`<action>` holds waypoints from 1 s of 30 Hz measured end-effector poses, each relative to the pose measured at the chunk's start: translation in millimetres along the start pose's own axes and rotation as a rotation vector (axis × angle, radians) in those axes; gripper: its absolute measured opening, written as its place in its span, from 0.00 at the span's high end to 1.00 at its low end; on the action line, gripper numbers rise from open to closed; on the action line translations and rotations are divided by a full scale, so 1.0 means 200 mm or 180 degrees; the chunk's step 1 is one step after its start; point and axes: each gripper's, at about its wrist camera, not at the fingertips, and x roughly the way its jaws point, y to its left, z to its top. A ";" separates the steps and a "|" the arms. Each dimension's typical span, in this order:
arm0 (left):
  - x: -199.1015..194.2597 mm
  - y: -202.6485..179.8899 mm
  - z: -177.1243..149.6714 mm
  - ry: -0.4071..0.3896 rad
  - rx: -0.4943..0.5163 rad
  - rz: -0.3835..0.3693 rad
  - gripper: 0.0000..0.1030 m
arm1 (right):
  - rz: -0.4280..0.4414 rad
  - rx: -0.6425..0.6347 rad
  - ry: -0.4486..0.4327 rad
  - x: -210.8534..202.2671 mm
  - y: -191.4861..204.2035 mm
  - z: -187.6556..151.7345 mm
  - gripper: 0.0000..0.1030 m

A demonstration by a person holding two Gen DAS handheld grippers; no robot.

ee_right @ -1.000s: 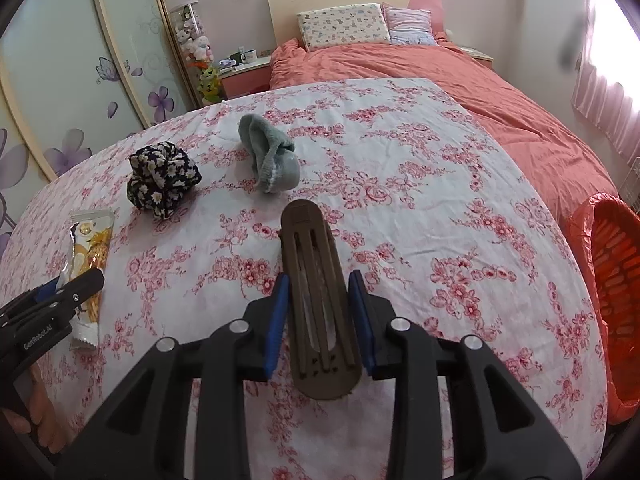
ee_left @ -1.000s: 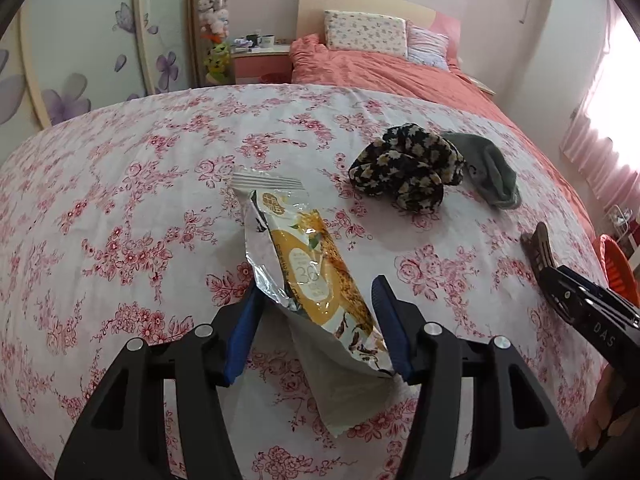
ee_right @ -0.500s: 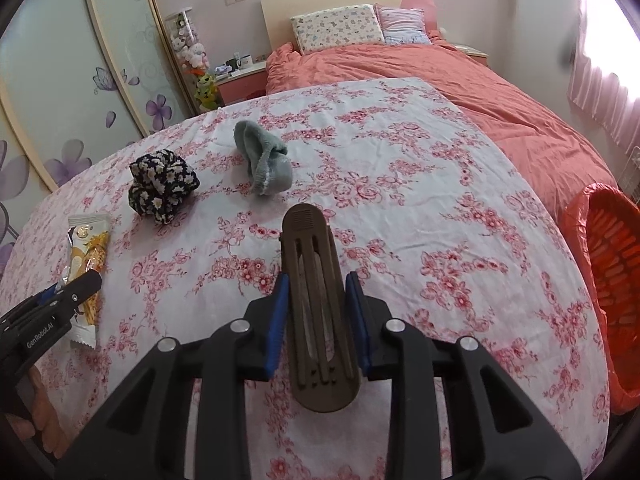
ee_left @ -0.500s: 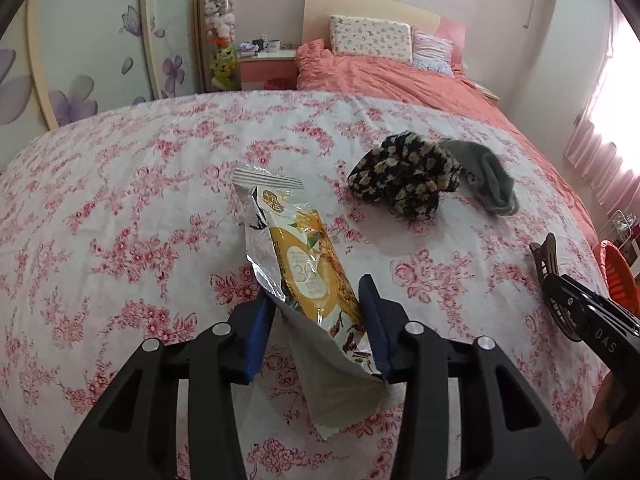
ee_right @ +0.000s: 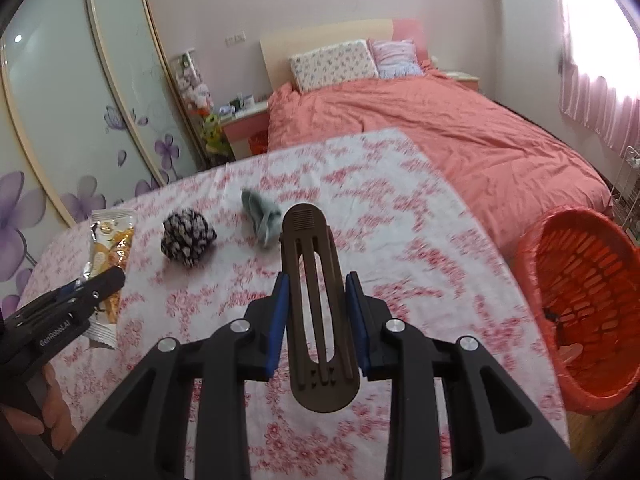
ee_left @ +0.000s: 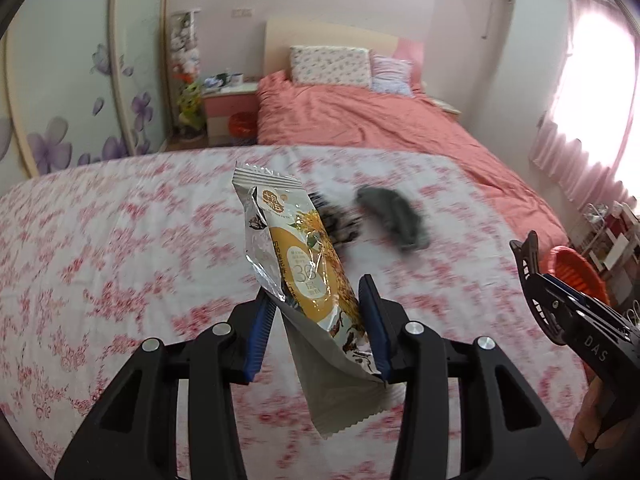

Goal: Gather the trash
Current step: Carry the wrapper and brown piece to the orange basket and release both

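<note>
Right wrist view: the right hand-held gripper [ee_right: 316,320] is clenched on a dark brown slotted hair clip [ee_right: 316,308], whose long axis runs straight out along the fingers, clear of the floral-covered worktop [ee_right: 420,264]. The orange basket [ee_right: 580,312] stands at the right, just beside the worktop's right edge and below its level, making this the nearer hand to it by a wide margin. Left wrist view: the left hand-held gripper [ee_left: 320,320] grasps a silver-and-yellow snack wrapper [ee_left: 304,264] by its lower half, the packet standing nearly upright with its sealed top tilted to the far left. From here the basket [ee_left: 576,276] shows only at the far right, beyond the other gripper. A black floral bundle [ee_right: 188,240] and a grey sock [ee_right: 262,216] lie on the worktop, well apart from both grippers. The drop probably calls for a swing right, clip first.
</note>
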 end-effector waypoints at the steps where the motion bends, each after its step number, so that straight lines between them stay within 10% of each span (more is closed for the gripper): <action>1: -0.01 -0.04 0.01 -0.0022 0.0028 -0.0054 0.58 | -0.0007 0.0013 -0.0044 -0.03 -0.01 0.01 0.72; 30: 0.11 -1.05 0.06 -0.0026 0.0958 -0.1343 0.58 | -0.0793 0.0825 -0.0638 -0.46 -0.80 -0.03 0.72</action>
